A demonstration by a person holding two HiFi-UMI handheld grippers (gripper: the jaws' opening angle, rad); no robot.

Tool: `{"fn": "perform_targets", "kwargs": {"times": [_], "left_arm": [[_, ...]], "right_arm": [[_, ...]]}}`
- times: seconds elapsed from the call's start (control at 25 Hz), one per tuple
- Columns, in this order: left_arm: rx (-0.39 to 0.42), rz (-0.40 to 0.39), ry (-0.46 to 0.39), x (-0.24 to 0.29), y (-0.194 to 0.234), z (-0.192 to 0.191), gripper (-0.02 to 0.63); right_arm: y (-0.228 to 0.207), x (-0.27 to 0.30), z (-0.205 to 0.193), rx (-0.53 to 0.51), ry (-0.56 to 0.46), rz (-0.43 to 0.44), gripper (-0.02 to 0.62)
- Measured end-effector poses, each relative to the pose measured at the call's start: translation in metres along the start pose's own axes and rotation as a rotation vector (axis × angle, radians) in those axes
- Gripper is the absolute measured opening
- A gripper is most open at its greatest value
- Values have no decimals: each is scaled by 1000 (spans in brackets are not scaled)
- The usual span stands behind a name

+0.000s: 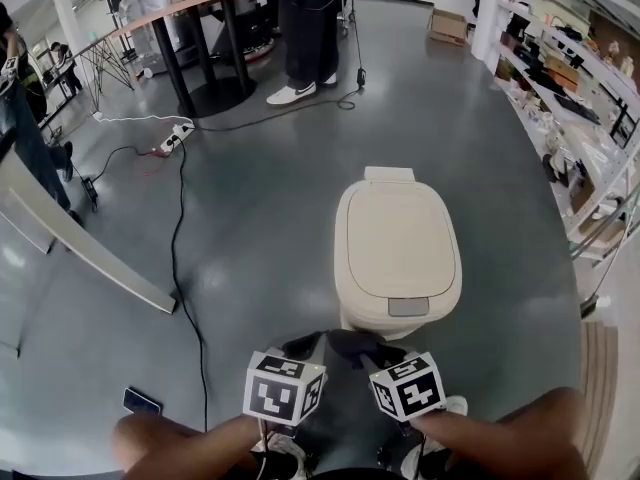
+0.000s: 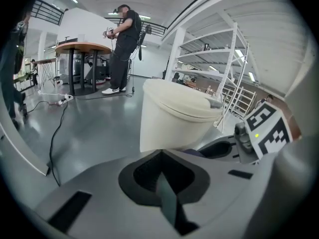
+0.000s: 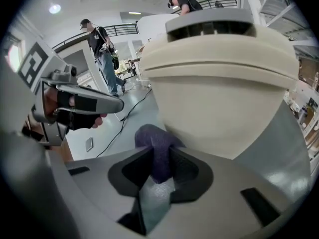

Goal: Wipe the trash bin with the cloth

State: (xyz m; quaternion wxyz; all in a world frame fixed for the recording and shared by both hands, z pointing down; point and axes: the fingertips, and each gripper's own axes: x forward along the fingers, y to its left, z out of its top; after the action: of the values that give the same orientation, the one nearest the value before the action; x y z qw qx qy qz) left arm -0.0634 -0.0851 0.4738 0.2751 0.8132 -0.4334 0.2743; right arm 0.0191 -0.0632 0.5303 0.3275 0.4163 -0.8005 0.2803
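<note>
Step in hand: presenting the cloth to the bin. The right gripper (image 3: pixel 158 166) has its fingers clamped on the purple cloth (image 3: pixel 154 141), just beside the front wall of the trash bin (image 3: pixel 219 98), which stands on the floor (image 1: pixel 250 228). The left gripper (image 2: pixel 162 176) has its fingers pressed together, holding nothing. Next move: press the cloth against the wall and sweep. Cloth-to-bin contact cannot be confirmed, and the bin's base is hidden.

Cream trash bin (image 1: pixel 397 258), purple cloth (image 3: pixel 155 148), black-and-white marker cubes (image 1: pixel 283 388), grey floor (image 1: pixel 260 218)
</note>
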Motion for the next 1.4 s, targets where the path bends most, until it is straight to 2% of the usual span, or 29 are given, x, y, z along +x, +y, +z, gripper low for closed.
{"fn": "perform_targets", "kwargs": {"times": [0.36, 0.56, 0.72, 0.92, 1.16, 1.4], "left_arm": [[-53, 50, 9, -6, 36, -9, 0], [-95, 25, 16, -5, 32, -7, 0], [-129, -16, 24, 4, 20, -3, 0], [-49, 26, 19, 13, 19, 2, 0], [11, -5, 57, 30, -7, 0, 0], [34, -19, 98, 48, -19, -7, 0]], "right_arm": [[1, 15, 16, -26, -21, -17, 92], [-3, 14, 15, -45, -26, -18, 92], [-23, 3, 1, -14, -13, -48, 92], [-44, -7, -8, 47, -22, -66, 92], [-73, -20, -20, 84, -15, -102, 92], [-100, -28, -31, 106, -17, -145, 92]]}}
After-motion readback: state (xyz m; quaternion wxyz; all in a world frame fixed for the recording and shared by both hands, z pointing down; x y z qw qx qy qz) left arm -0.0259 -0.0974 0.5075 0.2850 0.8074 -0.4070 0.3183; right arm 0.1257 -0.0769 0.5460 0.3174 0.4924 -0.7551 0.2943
